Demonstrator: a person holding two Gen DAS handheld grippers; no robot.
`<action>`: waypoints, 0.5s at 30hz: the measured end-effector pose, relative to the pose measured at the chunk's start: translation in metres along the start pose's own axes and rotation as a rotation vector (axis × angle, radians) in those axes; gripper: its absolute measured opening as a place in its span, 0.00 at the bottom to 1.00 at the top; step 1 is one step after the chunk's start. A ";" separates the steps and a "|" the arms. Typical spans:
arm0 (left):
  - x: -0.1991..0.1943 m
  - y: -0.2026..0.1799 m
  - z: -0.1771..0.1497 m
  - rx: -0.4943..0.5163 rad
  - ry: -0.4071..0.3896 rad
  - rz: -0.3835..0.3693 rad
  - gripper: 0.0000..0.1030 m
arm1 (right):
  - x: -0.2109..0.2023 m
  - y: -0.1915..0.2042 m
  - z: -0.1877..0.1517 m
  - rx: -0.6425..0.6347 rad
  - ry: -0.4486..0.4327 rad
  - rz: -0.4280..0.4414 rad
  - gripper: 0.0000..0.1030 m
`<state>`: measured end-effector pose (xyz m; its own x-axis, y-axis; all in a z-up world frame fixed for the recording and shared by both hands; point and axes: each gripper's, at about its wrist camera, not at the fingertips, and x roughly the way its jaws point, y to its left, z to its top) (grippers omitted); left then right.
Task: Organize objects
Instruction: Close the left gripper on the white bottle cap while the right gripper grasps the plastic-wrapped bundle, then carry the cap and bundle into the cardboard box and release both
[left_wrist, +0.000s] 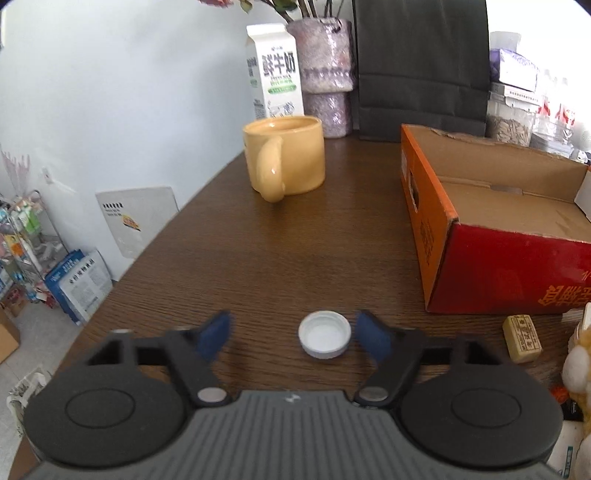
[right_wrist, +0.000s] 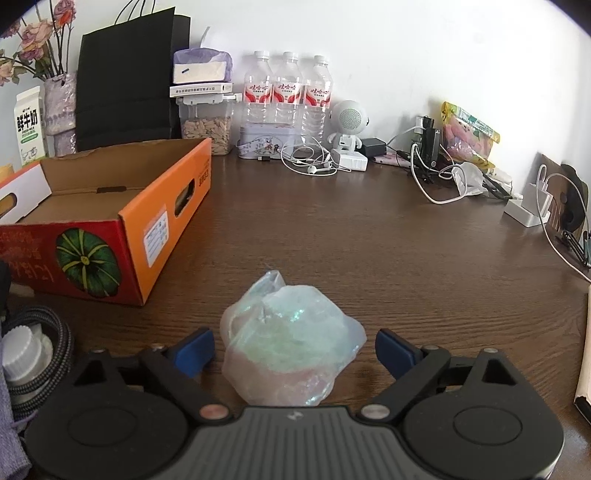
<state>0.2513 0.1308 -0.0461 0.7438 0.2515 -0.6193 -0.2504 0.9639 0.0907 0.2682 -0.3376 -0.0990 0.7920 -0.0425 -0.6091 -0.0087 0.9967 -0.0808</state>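
We have nothing gripped yet: our left hand-held gripper (left_wrist: 291, 338) straddles the white bottle cap (left_wrist: 324, 339), pads clear. Our right hand-held gripper (right_wrist: 293, 352) gapes around the crumpled plastic bag (right_wrist: 288, 339). The cardboard box (right_wrist: 122, 218) looks empty.

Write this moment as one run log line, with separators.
left tongs: open around cap | right tongs: open around bag | box: empty

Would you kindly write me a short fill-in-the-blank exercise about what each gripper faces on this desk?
1. The white bottle cap lies with its open side facing ____.
2. Between the jaws of the right gripper sits a crumpled plastic ____.
3. The yellow mug stands in front of a carton of ____.
4. The pumpkin picture is printed on the ____ end of the cardboard box.

Missing words: up; bag; milk; red
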 end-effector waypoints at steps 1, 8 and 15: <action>0.000 0.000 0.000 -0.003 0.000 -0.013 0.55 | 0.000 -0.001 0.001 0.004 -0.002 0.007 0.78; -0.003 -0.003 -0.002 0.000 -0.005 -0.034 0.28 | 0.000 -0.001 0.002 0.014 -0.019 0.037 0.48; -0.019 0.002 -0.006 -0.025 -0.022 -0.025 0.28 | -0.014 -0.002 -0.003 0.022 -0.041 0.058 0.44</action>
<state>0.2328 0.1277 -0.0390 0.7634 0.2300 -0.6036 -0.2473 0.9673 0.0558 0.2556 -0.3395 -0.0929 0.8151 0.0183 -0.5791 -0.0429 0.9987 -0.0288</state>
